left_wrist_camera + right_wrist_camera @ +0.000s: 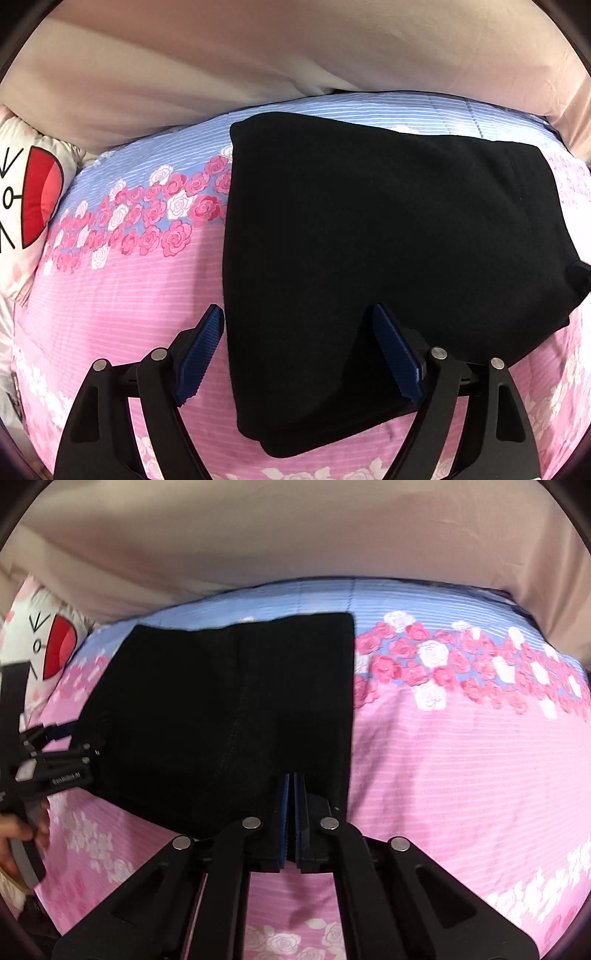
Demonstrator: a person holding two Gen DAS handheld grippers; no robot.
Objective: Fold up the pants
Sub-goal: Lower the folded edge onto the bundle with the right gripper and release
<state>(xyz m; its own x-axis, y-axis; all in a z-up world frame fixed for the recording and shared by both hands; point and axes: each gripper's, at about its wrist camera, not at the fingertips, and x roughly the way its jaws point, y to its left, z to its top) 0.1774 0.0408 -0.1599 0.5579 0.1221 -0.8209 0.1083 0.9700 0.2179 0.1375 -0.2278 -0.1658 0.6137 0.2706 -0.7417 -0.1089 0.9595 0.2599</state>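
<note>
Right tongs (293, 794) pinch near edge of folded black fabric pants (221, 709) on pink rose-print quilt (461, 775); left tongs (299, 325) spread over them. Release flat, align edges.

I'm working in a bedroom at home: under me lies a pink and blue rose-print quilt (122, 280) spread over a bed, a cartoon-face pillow (26, 206) at far left, and beige fabric (258, 55) draped along the far side.
</note>
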